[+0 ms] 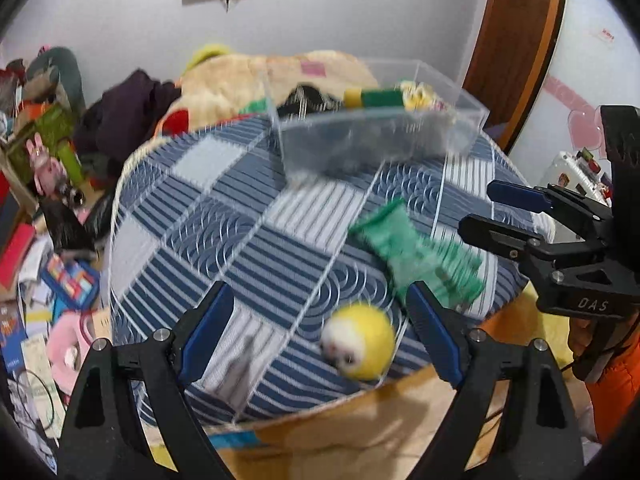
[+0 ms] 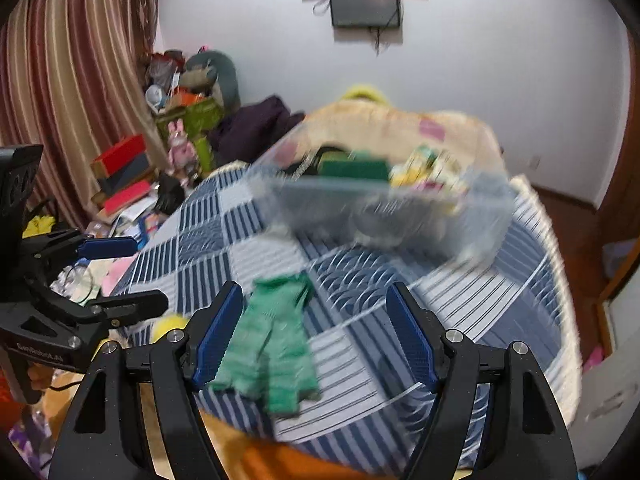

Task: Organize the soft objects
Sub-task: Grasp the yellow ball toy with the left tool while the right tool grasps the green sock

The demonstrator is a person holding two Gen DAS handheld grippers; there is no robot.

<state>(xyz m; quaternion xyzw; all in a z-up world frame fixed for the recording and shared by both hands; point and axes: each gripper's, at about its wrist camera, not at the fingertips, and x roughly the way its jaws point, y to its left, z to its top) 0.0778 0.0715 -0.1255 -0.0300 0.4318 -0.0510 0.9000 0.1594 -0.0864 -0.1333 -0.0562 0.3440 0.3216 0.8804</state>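
Observation:
A yellow and white plush ball (image 1: 360, 342) lies near the front edge of the blue patterned bed cover (image 1: 240, 232), between the fingers of my open, empty left gripper (image 1: 320, 332). Green socks (image 1: 420, 256) lie to its right and show in the right wrist view (image 2: 272, 344), close to the left finger of my open, empty right gripper (image 2: 316, 336). A clear plastic box (image 1: 376, 128) stands at the far side and holds a green and yellow sponge (image 1: 376, 98) and other soft items; it also shows in the right wrist view (image 2: 380, 208). The right gripper (image 1: 492, 212) shows in the left view.
A beige blanket (image 1: 248, 80) and dark clothes (image 1: 132, 108) lie behind the box. Boxes, books and toys crowd the floor at left (image 1: 48, 240). A wooden door frame (image 1: 516, 40) stands at right. The left gripper (image 2: 120, 276) shows at the right view's left edge.

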